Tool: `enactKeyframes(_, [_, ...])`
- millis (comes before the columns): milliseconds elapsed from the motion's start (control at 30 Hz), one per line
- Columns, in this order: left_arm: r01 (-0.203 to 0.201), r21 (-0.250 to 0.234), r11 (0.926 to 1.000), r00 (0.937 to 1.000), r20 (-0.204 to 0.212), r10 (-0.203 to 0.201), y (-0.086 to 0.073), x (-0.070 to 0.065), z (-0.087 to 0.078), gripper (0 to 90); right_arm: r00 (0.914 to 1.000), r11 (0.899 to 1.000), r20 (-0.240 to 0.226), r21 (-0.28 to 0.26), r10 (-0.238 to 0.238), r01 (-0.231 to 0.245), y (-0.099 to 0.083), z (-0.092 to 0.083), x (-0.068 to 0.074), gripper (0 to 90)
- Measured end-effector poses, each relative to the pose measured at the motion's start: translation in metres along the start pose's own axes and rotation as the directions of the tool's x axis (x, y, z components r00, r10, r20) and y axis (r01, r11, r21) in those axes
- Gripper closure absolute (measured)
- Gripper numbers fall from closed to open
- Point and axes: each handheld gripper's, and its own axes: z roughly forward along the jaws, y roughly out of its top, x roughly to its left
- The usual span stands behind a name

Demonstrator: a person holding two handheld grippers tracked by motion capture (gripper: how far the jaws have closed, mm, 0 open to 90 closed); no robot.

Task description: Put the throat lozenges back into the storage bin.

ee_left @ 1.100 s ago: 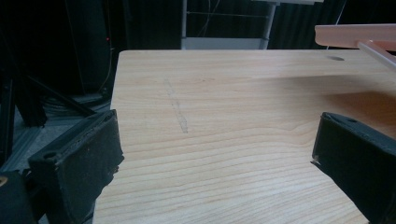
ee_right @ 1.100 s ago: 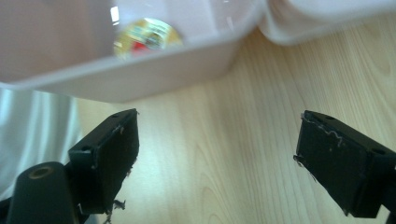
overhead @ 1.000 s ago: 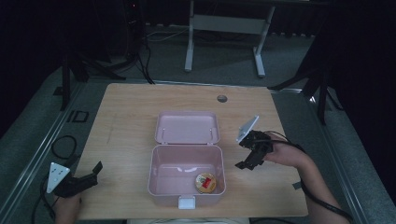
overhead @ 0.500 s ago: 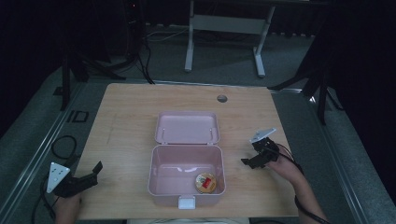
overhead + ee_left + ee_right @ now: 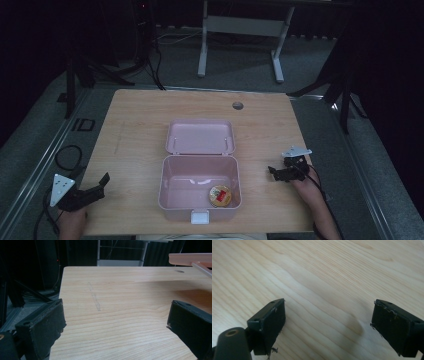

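Pale wooden bench [image 5: 135,150], grain running across. At its middle sits a pink plastic lunch box [image 5: 172,187], hinged lid [image 5: 200,136] thrown back flat on the far side, white latch [image 5: 199,216] at the near wall. Inside, toward the near right corner, lies a small round gold-and-red item [image 5: 220,195]; too small to identify further.

Right claw [image 5: 278,173]: a second ago it was just beside the box's right wall, raised and tilted toward the opening. It has since pulled back and down to the right, well apart from the box, low over bare wood. Right gripper view has both jaws spread wide with nothing between them, only bench grain beneath.

Left claw [image 5: 99,186]: unchanged over the last second, resting at the near left corner of the bench, jaws spread and empty. The left gripper view looks across bare wood, with the pink lid's edge [image 5: 190,258] at upper right.

Judgement: the retreat of an empty right claw suggests the round item has been placed and released. Lid not yet closed; that seems the likely remaining step.
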Motion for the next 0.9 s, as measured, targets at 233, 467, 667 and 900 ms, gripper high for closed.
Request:
enactKeyframes(233, [0.000,0.001,1.0000,1.0000,0.001,0.000,0.000,0.000,0.000,1.9,0.9926,0.994,0.075,-0.064,0.095,-0.091,-0.009,-0.008,-0.010,11.3])
enactKeyframes(467, [0.001,0.000,1.0000,1.0000,0.001,-0.001,0.000,0.000,0.000,1.9,0.9449,0.950,0.150,-0.160,0.291,-0.267,-0.021,-0.015,-0.027,11.4])
enactKeyframes(667, [0.002,-0.002,1.0000,1.0000,0.003,-0.002,0.000,0.000,0.000,1.9,0.9353,0.943,0.172,-0.179,0.309,-0.279,-0.024,-0.017,-0.031,11.5])
enactKeyframes(900, [0.006,-0.002,1.0000,1.0000,0.002,-0.006,0.000,0.001,0.000,1.9,0.9286,0.931,0.157,-0.208,0.336,-0.302,-0.029,-0.017,-0.035,11.5])
